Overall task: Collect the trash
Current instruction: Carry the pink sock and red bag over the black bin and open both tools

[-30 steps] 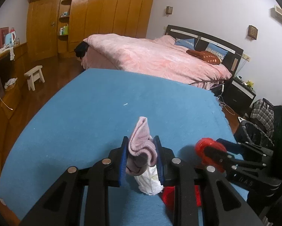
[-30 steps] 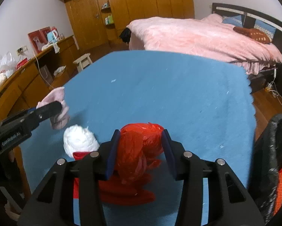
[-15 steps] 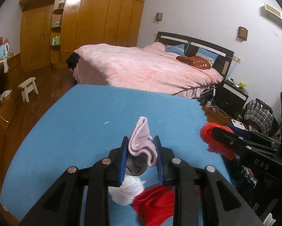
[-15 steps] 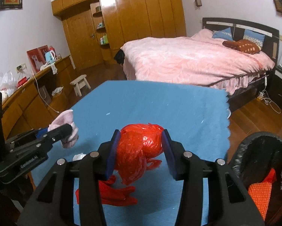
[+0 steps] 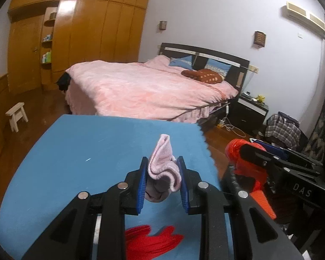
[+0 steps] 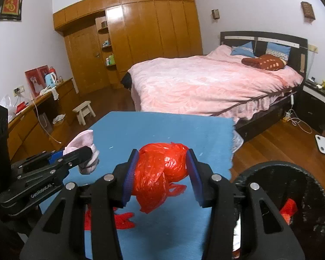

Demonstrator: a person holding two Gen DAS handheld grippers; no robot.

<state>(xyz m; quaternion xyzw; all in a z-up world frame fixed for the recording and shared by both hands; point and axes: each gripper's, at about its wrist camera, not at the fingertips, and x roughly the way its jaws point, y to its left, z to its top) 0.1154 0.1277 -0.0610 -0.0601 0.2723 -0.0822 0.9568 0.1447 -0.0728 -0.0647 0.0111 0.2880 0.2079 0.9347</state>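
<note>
My left gripper [image 5: 162,181] is shut on a pink sock [image 5: 163,164] and holds it above the blue table [image 5: 75,151]. My right gripper [image 6: 161,173] is shut on a crumpled red plastic bag [image 6: 160,173], held above the table's right edge. The sock [image 6: 84,145] and left gripper also show at left in the right wrist view. The red bag [image 5: 236,151] shows at right in the left wrist view. A black trash bin [image 6: 292,195] stands right of the table with red trash [image 6: 289,209] inside. A red rag [image 5: 149,242] lies on the table below my left gripper.
A pink bed [image 6: 205,82] stands beyond the table. A wooden wardrobe [image 6: 140,39] fills the back wall. A small stool [image 6: 84,111] and a side counter [image 6: 32,117] are at left. A white scale [image 6: 324,145] lies on the wooden floor at right.
Both grippers have risen and moved right with their loads. The white wad on the table has dropped out of view. The bin now shows beside the right gripper.
</note>
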